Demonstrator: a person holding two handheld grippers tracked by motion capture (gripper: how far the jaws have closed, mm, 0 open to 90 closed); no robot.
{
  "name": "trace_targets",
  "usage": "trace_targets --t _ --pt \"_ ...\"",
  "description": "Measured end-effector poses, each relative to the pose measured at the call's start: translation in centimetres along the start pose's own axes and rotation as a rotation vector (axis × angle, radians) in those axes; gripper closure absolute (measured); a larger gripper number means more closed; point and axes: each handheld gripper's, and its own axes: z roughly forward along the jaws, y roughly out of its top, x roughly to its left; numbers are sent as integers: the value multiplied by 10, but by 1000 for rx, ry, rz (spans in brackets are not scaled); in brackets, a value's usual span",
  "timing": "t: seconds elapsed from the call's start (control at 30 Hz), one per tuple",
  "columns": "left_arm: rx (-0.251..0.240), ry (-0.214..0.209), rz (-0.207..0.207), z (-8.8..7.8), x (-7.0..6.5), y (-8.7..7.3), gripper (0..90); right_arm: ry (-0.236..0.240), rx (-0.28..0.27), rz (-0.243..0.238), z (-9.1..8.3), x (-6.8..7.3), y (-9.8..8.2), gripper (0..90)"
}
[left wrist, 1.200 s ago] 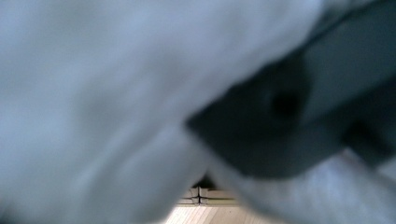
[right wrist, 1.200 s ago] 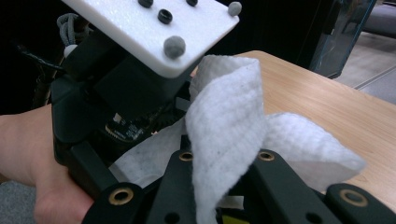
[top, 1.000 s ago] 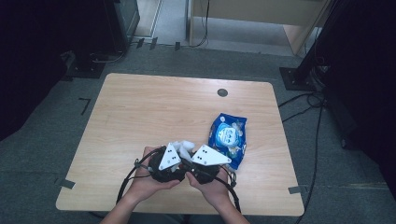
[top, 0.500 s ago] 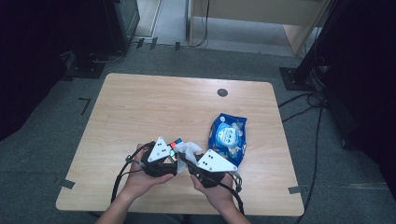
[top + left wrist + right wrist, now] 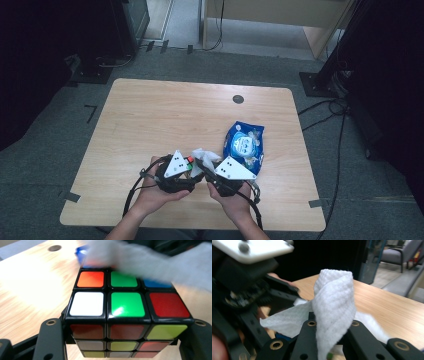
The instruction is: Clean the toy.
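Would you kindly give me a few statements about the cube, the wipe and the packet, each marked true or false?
1. The left gripper is shut on the puzzle cube. True.
2. The right gripper holds a white wipe. True.
3. The blue wipes packet lies at the table's left edge. False: it lies right of the hands.
4. The cube's top centre sticker is yellow. False: it is green.

no legible text, blue packet (image 5: 244, 148) print too small to read
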Motion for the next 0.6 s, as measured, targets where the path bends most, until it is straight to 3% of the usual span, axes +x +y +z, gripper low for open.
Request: trace_targets --t 0.13,0.17,0.37,0.53,0.6 --pt "-37 4 -55 -10 17 -4 343 -46 28 12 -6 -11 -4 872" --pt "-49 29 -67 -17 25 -5 343 -61 37 46 -6 -19 -9 873" --pt "-64 68 -116 -28 42 -11 342 -83 99 84 3 -29 -26 873" --pt "-64 70 -117 -28 42 -12 342 -94 126 106 9 -34 -34 874" --pt "-58 72 -111 -28 42 -13 342 -107 132 116 9 -37 -36 823"
